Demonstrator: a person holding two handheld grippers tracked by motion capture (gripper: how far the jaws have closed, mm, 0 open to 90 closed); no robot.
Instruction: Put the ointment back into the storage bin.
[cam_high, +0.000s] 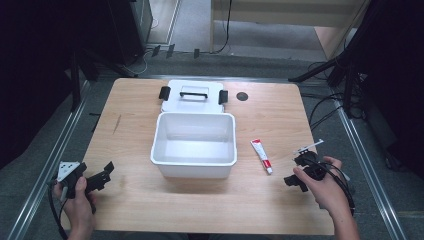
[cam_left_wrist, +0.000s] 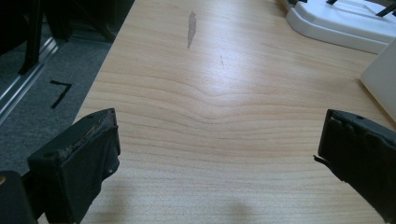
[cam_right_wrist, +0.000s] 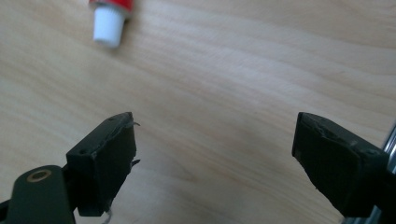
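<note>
A white bin (cam_high: 194, 161) stands open in the middle of the wooden table, its lid (cam_high: 192, 95) with black latches lying flat behind it. A small white and red tube (cam_high: 261, 155) lies on the wood to the right of the bin; its white cap (cam_right_wrist: 107, 24) shows at the top left of the right gripper view. My right gripper (cam_high: 296, 176) hangs just right of the tube, jaws wide apart with bare wood between them. My left gripper (cam_high: 103, 175) rests at the table's front left, open and holding nothing, with the bin's corner (cam_left_wrist: 382, 78) to its right.
A round dark cable hole (cam_high: 242, 96) sits in the table top at the back right of the lid. A grey smear (cam_left_wrist: 191, 29) marks the wood ahead of the left gripper. Metal rails and cables run along the floor on both sides.
</note>
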